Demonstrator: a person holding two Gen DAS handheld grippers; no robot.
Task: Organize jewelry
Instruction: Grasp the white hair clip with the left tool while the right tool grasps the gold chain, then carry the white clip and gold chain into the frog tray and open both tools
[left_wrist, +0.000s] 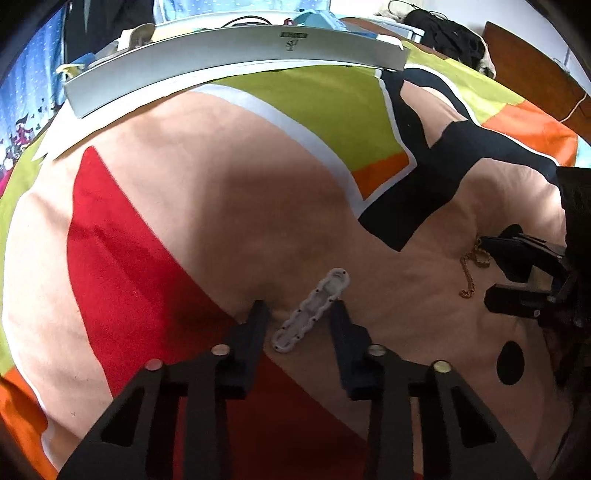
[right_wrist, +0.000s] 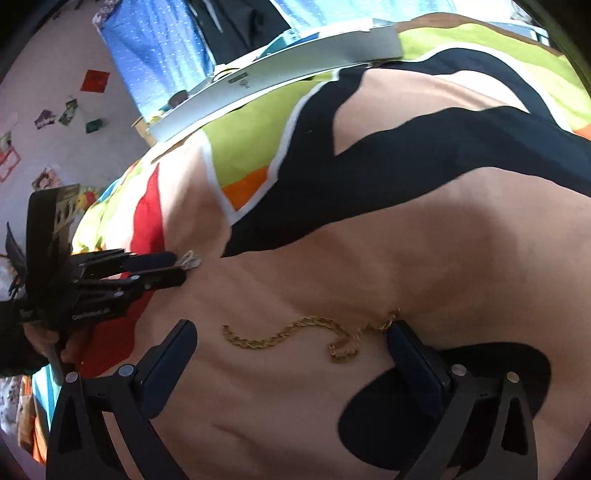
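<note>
A silver link bracelet (left_wrist: 314, 308) lies on the patterned bedspread (left_wrist: 229, 206). My left gripper (left_wrist: 299, 308) stands open with one finger on each side of it, fingertips down on the cloth. A gold rope chain (right_wrist: 295, 328) lies in a loose curl between the widely spread fingers of my open right gripper (right_wrist: 291, 328); one end reaches the right finger. In the left wrist view the gold chain (left_wrist: 471, 269) sits just left of the right gripper (left_wrist: 517, 275). The right wrist view shows the left gripper (right_wrist: 181, 267) at the left, with the bracelet (right_wrist: 190, 260) poking out.
A long white box (left_wrist: 236, 70) rests at the far edge of the bedspread, seen again as the white box (right_wrist: 280, 74) in the right wrist view. Dark clothing (left_wrist: 447, 33) is piled far right. A hand (right_wrist: 55, 343) holds the left gripper.
</note>
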